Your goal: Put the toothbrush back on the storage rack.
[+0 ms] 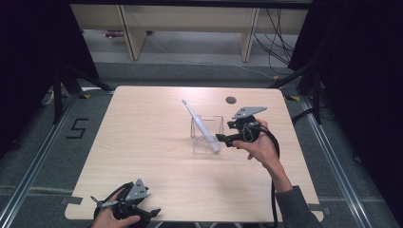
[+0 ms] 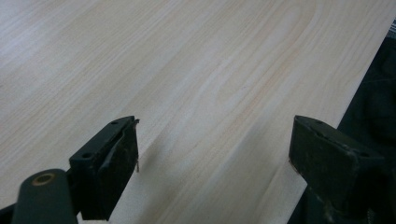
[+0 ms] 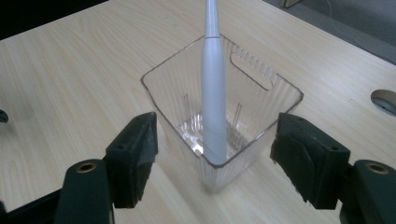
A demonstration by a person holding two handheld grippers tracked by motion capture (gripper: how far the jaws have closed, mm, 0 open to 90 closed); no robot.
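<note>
1. The toothbrush (image 1: 199, 124) stands tilted in the clear bin (image 1: 207, 134), right of centre in the high view; its head points to the upper left and its lower end rests at the bin's near right corner.
2. In the right gripper view the toothbrush (image 3: 214, 93) rises through the middle of the frame, its base against the near wall of the bin (image 3: 261, 121).
3. The right gripper (image 1: 222, 138) sits just right of the bin in the high view, held by a hand (image 1: 259, 145). Its jaws are spread, one on each side of the bin's near corner, and neither pad presses on the bin or the toothbrush.
4. The right gripper (image 3: 215, 154) shows the same in its own view: gaps lie between both jaws and the bin.
5. The left gripper (image 1: 128, 205) is at the lower left of the high view, at the table's (image 1: 142, 156) near edge, well apart from the bin.
6. In its own view the left gripper (image 2: 212, 154) has its jaws spread over bare wood, with nothing between them.
</note>
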